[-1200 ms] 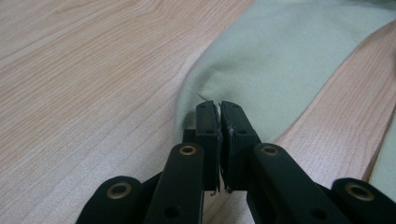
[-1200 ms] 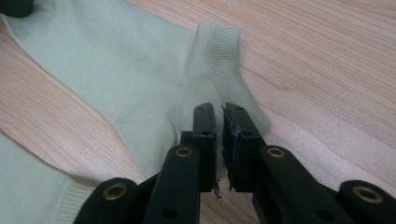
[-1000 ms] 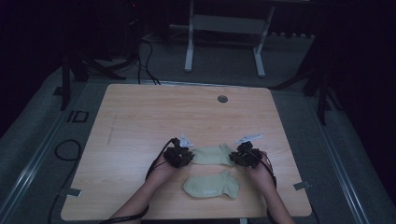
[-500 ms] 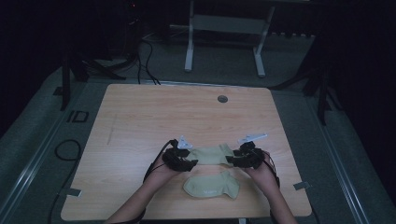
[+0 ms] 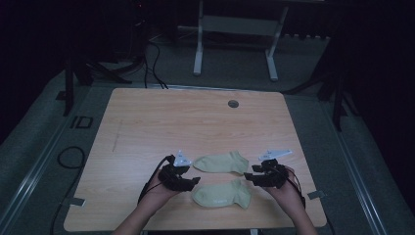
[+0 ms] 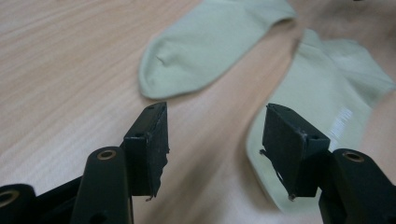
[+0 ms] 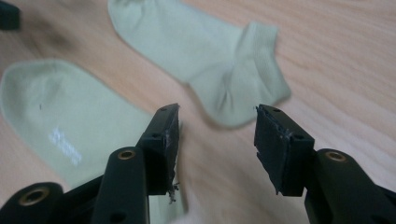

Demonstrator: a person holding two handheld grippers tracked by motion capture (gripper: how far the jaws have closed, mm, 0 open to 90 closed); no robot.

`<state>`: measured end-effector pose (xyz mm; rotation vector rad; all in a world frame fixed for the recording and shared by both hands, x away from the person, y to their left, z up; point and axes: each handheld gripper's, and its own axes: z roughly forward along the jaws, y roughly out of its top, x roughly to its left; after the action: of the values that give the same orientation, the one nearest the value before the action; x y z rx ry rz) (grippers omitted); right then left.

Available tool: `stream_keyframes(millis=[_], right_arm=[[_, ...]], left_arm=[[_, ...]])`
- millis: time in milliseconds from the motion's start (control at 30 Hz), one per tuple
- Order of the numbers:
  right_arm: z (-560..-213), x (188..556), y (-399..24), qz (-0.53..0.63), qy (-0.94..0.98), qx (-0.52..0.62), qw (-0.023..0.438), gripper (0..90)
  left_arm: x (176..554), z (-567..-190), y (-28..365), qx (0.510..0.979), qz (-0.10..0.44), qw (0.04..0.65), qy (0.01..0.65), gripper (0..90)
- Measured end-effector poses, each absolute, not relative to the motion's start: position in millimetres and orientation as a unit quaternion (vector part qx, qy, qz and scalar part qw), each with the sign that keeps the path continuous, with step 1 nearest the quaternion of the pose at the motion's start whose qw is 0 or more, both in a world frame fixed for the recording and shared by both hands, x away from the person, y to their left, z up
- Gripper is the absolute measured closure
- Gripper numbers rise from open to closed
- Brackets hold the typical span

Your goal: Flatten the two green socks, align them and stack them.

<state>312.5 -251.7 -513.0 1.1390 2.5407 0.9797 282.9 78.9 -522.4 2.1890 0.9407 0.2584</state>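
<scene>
A: From the high view, what lies on the wooden table (image 5: pixel 147 122)?
B: Two pale green socks: the far sock (image 5: pixel 221 162) and the near sock (image 5: pixel 221 194), close together but apart. The left gripper (image 5: pixel 193 181) sits just beside the near sock's toe end, the right gripper (image 5: pixel 248 177) by its cuff end.

A: And the left gripper view?
B: The left gripper (image 6: pixel 215 140) has its jaws apart, clamped on nothing, bare wood between them. The far sock (image 6: pixel 205 42) lies ahead; the near sock (image 6: pixel 322 98) runs behind the right-hand jaw.

A: The right gripper view?
B: The right gripper (image 7: pixel 217 140) is also spread and empty. The near sock (image 7: pixel 60 121) bears small white lettering, too blurred to read. The far sock (image 7: pixel 201 51) shows its ribbed cuff.
</scene>
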Motion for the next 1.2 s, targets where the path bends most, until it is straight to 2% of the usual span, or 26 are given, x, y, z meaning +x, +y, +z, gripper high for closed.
stream_keyframes(millis=[300, 700, 867, 967, 1033, 1200], right_arm=[[-513.2, 290.7, -251.2, 0.331, 0.859, 0.38, 0.085, 55.3], [-547.1, 273.4, -238.9, 0.295, 0.871, 0.385, 0.077, 58.7], [-548.1, 266.7, -235.0, 0.285, 0.876, 0.378, 0.094, 61.7], [-547.7, 262.0, -231.4, 0.273, 0.884, 0.364, 0.11, 66.7], [-547.6, 260.8, -230.9, 0.272, 0.886, 0.36, 0.11, 72.1], [-547.3, 259.9, -230.9, 0.27, 0.886, 0.36, 0.109, 77.8]], left_arm=[[262.1, -534.1, 82.6, 0.862, 0.088, 0.348, 0.358, 40.5], [253.2, -554.7, 76.3, 0.862, 0.057, 0.348, 0.364, 42.6], [250.4, -557.3, 72.0, 0.867, 0.052, 0.346, 0.354, 49.9], [249.0, -558.3, 69.2, 0.871, 0.056, 0.341, 0.349, 54.6], [248.5, -559.1, 68.6, 0.869, 0.054, 0.344, 0.351, 59.5], [250.4, -560.3, 69.7, 0.866, 0.042, 0.347, 0.357, 78.3]])
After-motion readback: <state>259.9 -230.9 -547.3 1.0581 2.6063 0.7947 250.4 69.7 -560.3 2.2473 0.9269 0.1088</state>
